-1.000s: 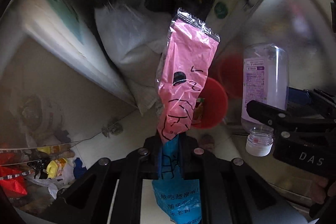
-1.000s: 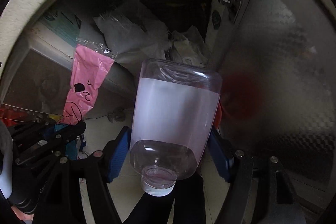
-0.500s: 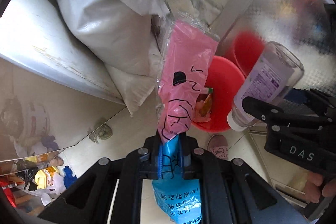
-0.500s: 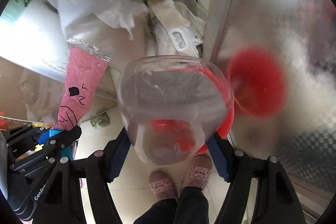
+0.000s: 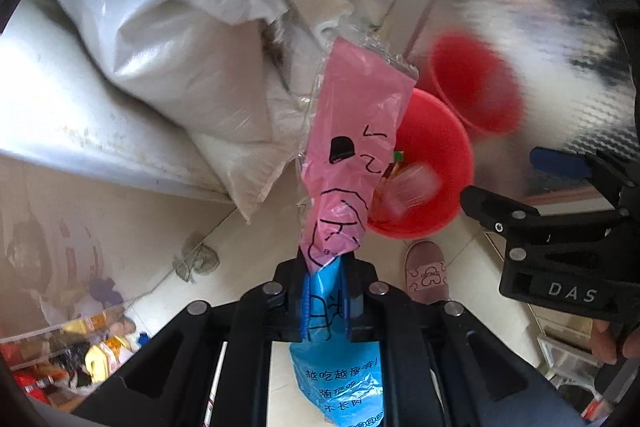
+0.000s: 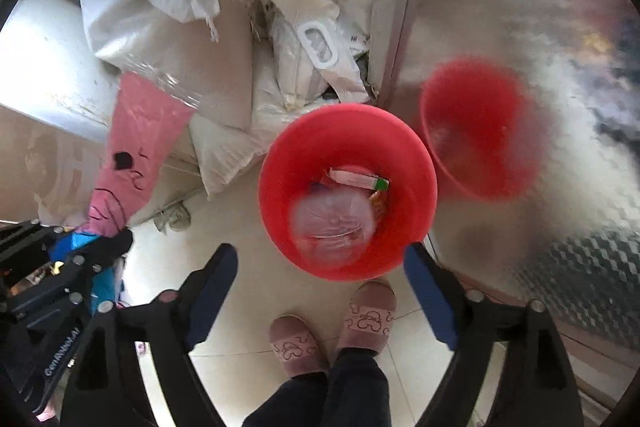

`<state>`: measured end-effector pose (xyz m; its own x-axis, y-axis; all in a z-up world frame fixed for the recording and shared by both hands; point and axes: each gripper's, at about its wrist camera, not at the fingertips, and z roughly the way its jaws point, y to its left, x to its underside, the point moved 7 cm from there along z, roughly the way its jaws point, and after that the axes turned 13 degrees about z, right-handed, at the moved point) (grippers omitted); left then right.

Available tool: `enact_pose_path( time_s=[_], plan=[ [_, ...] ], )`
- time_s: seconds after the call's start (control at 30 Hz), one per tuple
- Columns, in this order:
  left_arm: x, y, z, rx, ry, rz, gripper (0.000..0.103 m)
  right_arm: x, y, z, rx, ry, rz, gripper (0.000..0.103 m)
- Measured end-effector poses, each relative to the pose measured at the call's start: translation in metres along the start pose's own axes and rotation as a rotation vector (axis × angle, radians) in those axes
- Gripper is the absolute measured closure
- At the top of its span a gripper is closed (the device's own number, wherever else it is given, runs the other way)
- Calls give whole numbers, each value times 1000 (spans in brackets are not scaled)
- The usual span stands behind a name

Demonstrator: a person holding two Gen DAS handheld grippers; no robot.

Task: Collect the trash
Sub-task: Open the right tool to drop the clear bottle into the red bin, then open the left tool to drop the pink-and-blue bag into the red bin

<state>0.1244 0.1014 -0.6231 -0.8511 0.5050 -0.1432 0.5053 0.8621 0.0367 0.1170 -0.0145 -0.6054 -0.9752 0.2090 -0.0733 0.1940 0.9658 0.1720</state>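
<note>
A second ago the right gripper [image 6: 320,279] held a clear bottle [image 6: 332,223] between its blue pads; since then both grippers have come down over the red bin [image 6: 280,163], the right jaws have just been opening, and the bottle has left them. It now shows as a pale blur inside the bin, with nothing between the spread pads.

The left gripper [image 5: 326,267] is pressed together, pinching a pink and blue wrapper [image 5: 352,131] near the seam where the blue part meets the pink.

The right view looks straight down into the bin and shows its load: the blurred bottle, a small pink box with a green end [image 6: 358,181] and other scraps, plus both slippers [image 6: 296,347] and dark trouser legs below. The left view sees the bin only from the side, half hidden by the wrapper, and just one slipper [image 5: 426,273]. It alone shows a shelf of colourful packets [image 5: 80,359] at lower left.

The wrapper's long axis runs along the left fingers, pink end pointing away from the camera with its clear crimped edge farthest out, blue end back toward the handle. It hangs beside the bin, not over its mouth. White sacks [image 6: 168,39] are piled behind the bin.
</note>
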Motion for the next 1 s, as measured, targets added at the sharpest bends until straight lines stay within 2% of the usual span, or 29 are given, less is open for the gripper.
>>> enact_pose_path(
  time_s=[0.3,0.4,0.57,0.8,0.9,1.0],
  plan=[
    [-18,-18,2,14,10,95,93,-1,-24,-4,-5,-4,103,14],
    [-24,-23,10,52,32,98,93,-4,-32,1,3,-2,132,14],
    [-37,-32,19,53,31,137,93,-8,-47,3,19,-6,176,14],
    [-51,-42,30,80,73,168,92,-11,-63,10,25,24,210,14],
    [-57,-40,33,85,76,158,80,-10,-65,13,18,37,208,14],
    [-58,-37,40,99,107,136,79,-9,-64,14,11,55,222,14]
  ],
)
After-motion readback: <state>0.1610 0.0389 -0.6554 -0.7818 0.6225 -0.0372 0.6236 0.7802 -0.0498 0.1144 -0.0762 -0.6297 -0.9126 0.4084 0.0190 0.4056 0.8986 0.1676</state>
